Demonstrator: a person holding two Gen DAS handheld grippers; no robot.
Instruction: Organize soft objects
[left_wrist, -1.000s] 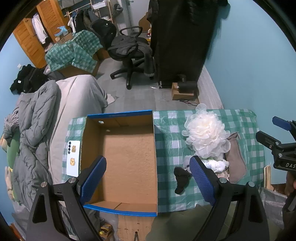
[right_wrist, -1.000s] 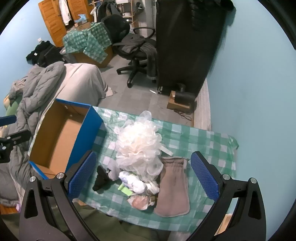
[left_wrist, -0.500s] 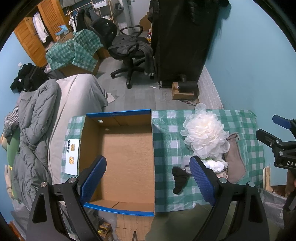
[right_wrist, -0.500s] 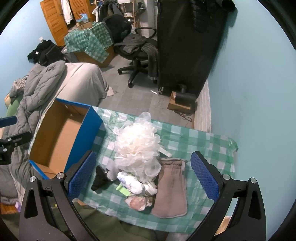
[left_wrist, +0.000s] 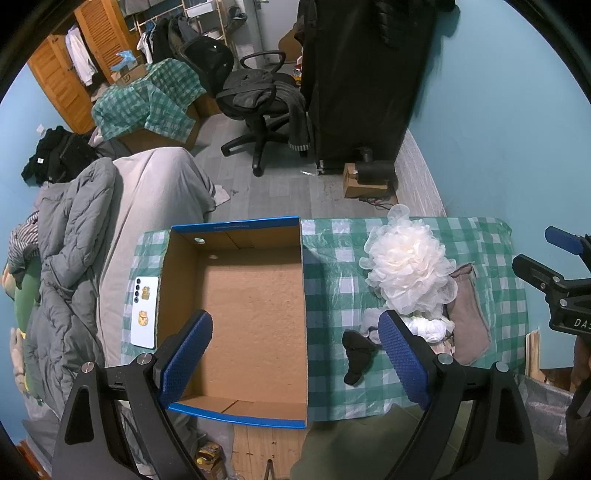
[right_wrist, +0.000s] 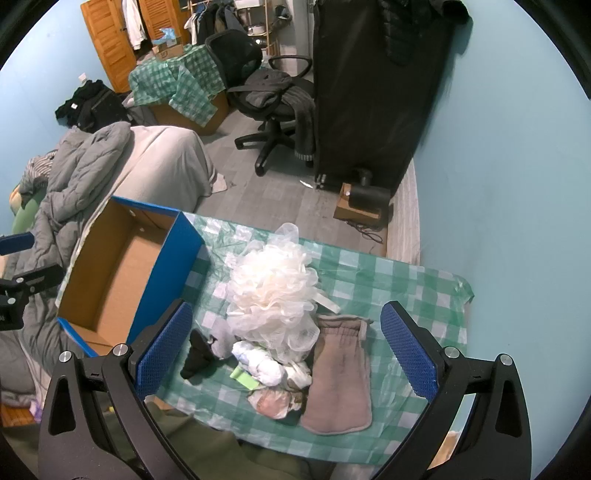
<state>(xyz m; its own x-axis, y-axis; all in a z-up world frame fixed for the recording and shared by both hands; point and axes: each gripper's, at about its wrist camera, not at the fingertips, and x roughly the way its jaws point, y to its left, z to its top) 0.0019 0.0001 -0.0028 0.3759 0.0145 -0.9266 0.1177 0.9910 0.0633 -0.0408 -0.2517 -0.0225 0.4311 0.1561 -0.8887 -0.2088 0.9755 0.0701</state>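
Left wrist view: the left gripper (left_wrist: 293, 352) is hanging wide open with nothing in it, over the near edge of the table with the green and white checked cloth (left_wrist: 332, 266). The big brown cardboard box with blue edges (left_wrist: 236, 310) is sitting on the left part of the table, and a white phone (left_wrist: 145, 312) is lying just beside its left wall. The fluffy white mesh bath puff (left_wrist: 408, 273) is lying towards the right end.

Right wrist view: the right gripper (right_wrist: 286, 349) is also hanging wide open and holding nothing. Below it, near the front edge, the puff (right_wrist: 275, 291) is touching a flat brown-grey cloth mitt (right_wrist: 340, 373), a black sock (right_wrist: 197, 354) and a small heap of white and pink soft bits (right_wrist: 269, 373).
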